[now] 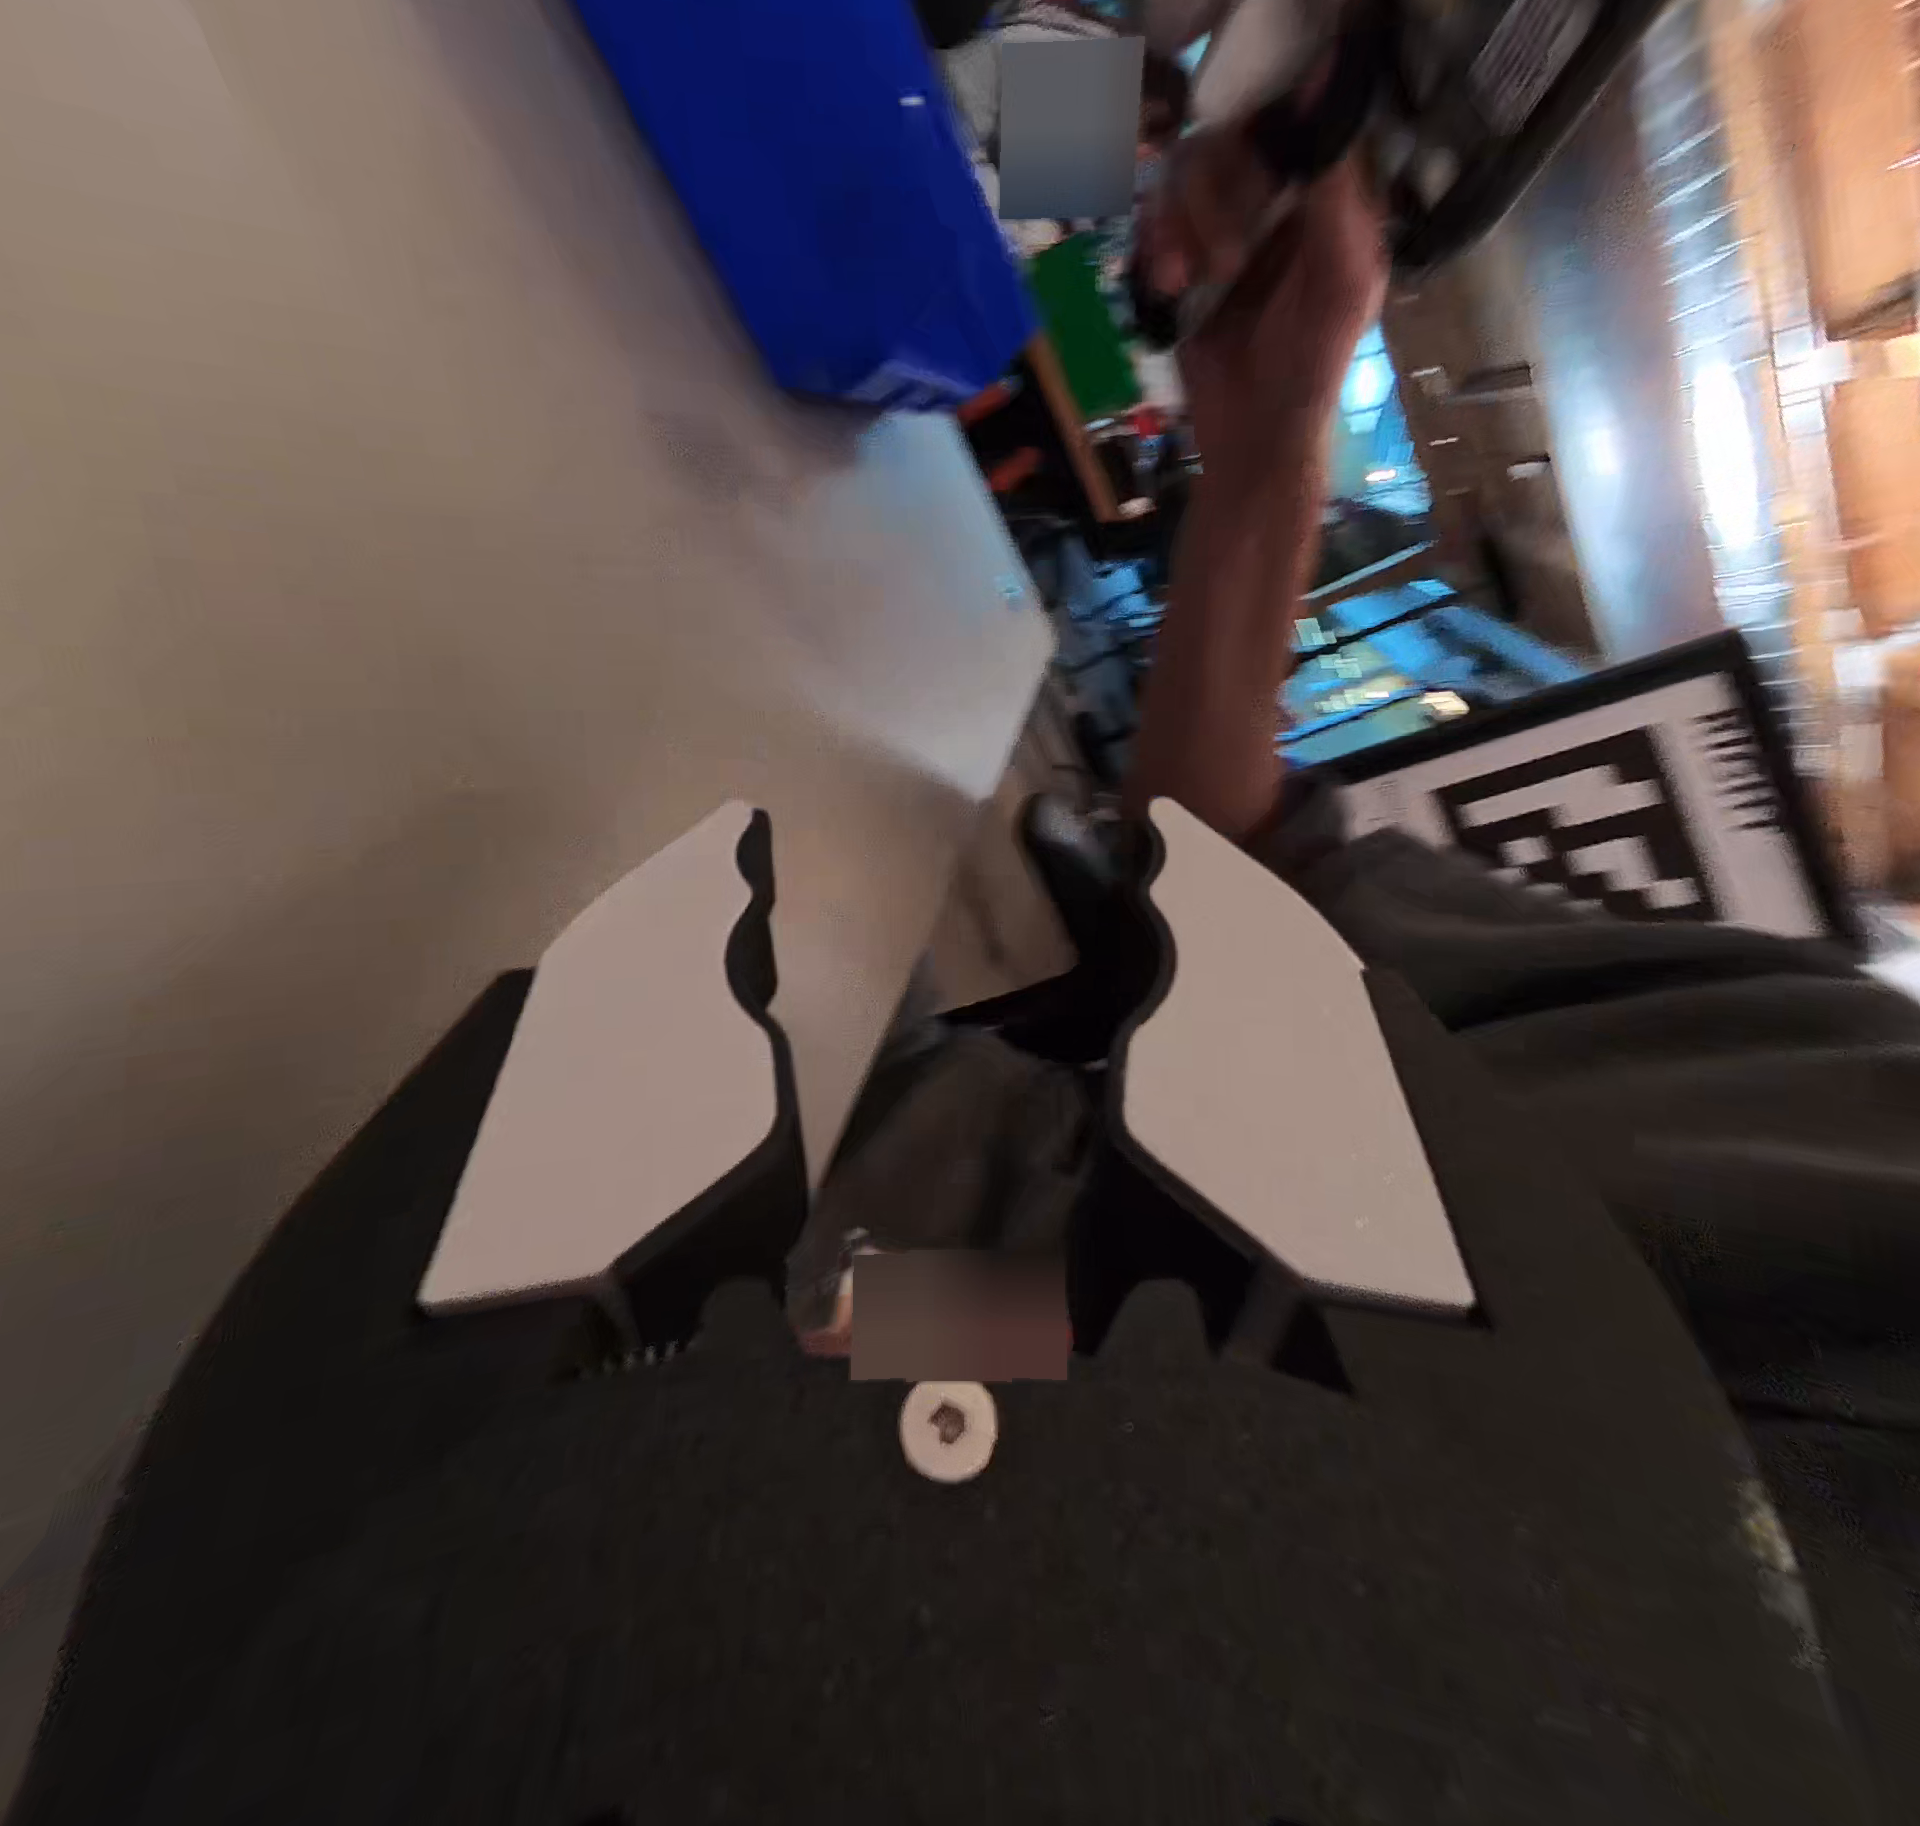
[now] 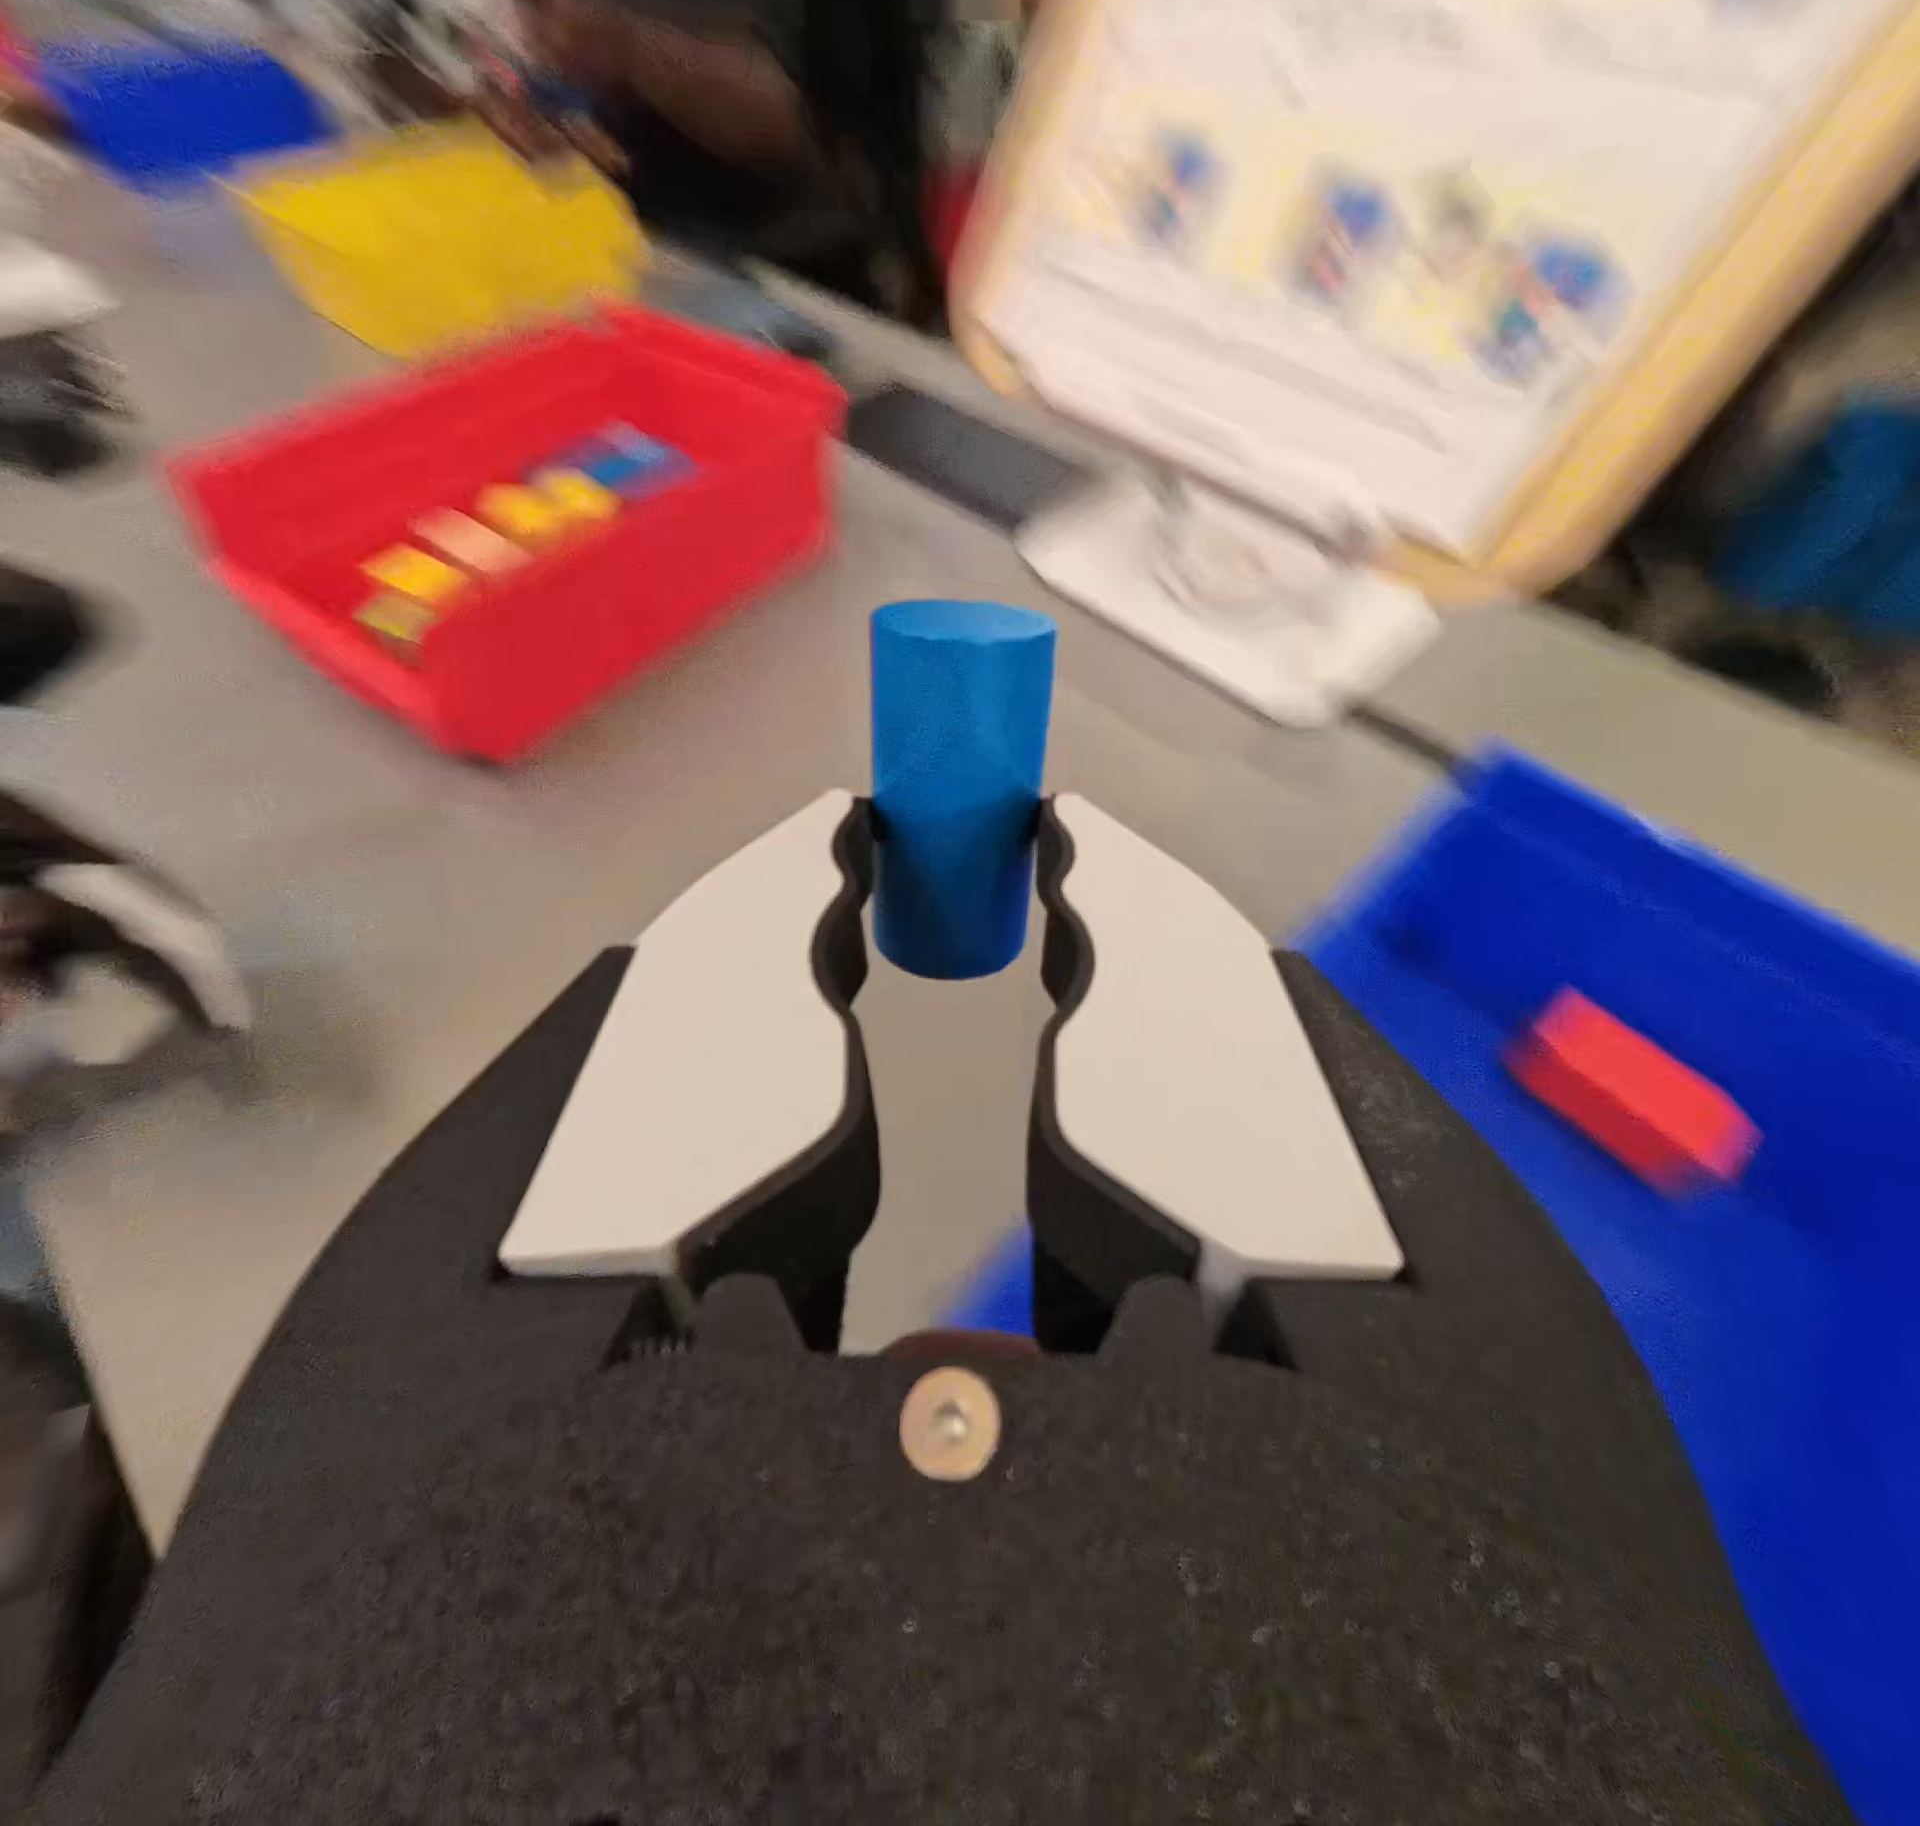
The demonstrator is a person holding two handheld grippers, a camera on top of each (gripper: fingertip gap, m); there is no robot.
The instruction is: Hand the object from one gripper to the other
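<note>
Right claw (image 2: 956, 831) was clamped on the lower half of a little blue cylinder (image 2: 961, 737), which stood up above the grey table (image 2: 665, 820) near a red bin (image 2: 644, 623) and a blue bin (image 2: 1558, 903). Left claw (image 1: 961, 841) was spread apart with nothing in it. That cylinder looked light, hard and a bit smooth, so the bare top half seemed the best place for the other claw to grab.
</note>
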